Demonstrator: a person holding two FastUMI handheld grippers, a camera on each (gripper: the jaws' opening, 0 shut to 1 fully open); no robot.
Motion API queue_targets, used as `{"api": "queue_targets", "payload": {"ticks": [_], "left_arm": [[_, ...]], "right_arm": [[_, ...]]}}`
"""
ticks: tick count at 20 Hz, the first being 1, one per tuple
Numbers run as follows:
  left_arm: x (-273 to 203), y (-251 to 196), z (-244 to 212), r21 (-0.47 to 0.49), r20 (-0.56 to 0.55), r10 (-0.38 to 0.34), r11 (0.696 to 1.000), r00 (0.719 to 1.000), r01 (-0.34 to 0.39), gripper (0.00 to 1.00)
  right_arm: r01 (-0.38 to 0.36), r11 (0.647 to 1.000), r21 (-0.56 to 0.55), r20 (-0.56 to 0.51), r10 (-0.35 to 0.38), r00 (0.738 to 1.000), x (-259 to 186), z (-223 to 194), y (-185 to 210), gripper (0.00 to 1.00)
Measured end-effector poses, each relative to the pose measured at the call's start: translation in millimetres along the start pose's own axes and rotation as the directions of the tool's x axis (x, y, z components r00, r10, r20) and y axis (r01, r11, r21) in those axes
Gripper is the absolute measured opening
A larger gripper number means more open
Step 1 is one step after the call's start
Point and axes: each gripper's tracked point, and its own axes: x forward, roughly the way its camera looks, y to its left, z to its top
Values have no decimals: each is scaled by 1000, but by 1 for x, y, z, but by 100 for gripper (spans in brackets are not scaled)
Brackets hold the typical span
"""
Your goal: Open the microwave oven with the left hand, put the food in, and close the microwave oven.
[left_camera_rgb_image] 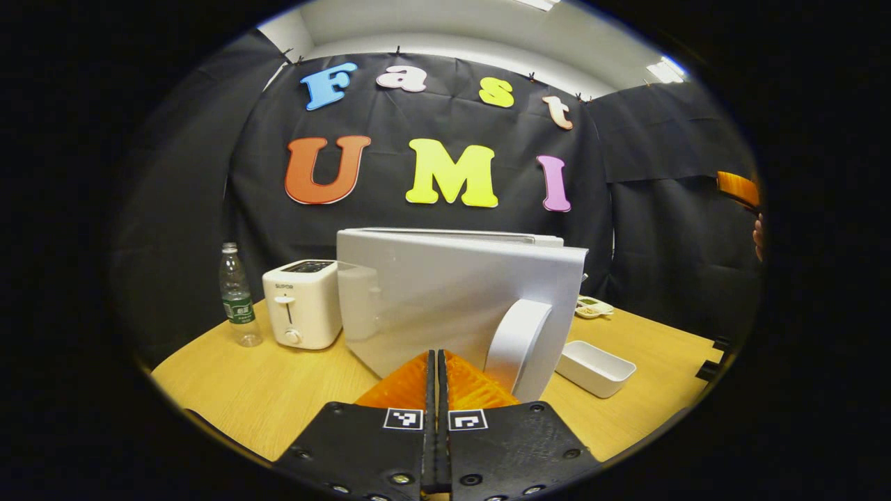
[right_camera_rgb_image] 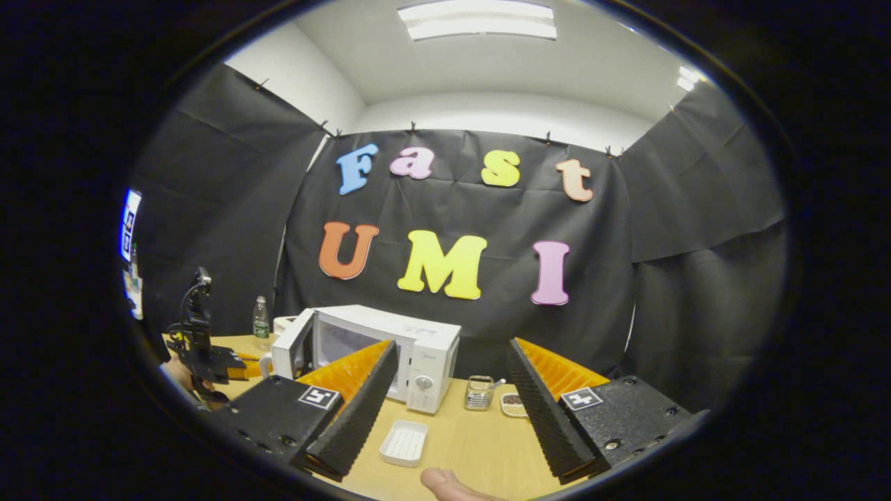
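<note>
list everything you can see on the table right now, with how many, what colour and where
microwave oven: one, white, middle of table, door swung open
toaster: one, white, left of microwave
bottle: one, clear with green label, left of toaster
tray: one, white, rectangular, empty, in front of microwave
glass container: one, clear, right of microwave
small dish: one, beside glass container, contents unclear
table: one, light wood
left gripper: shut, near door handle
right gripper: open, holding nothing

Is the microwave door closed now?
No, in the right gripper view the microwave door stands swung out, with the cavity open.
</note>
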Motion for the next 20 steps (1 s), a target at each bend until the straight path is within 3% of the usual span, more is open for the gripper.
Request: {"api": "queue_targets", "payload": {"ticks": [4,8,11,13,14,20], "left_arm": [[31,-17,2,7,-18,-13,1000,1000,13,0],[59,-37,2,-32,-18,-40,999,999,40,0],[79,-47,5,-58,-12,-59,997,998,58,0],[91,-51,6,-63,-8,-55,997,998,54,0],[96,-50,6,-56,-10,-46,997,999,46,0],[132,-58,5,-54,-12,-34,998,999,34,0]], "right_arm": [[21,1000,12,-14,-21,1000,6,-10,-16,100],[30,999,23,-7,-30,1000,12,-16,-31,96],[29,999,41,-12,-28,1000,20,-26,-40,100],[21,998,63,-15,-20,1000,26,-34,-46,96],[17,997,71,-18,-16,1000,29,-39,-49,100],[24,995,97,-53,-19,998,49,-67,-72,100]]}}
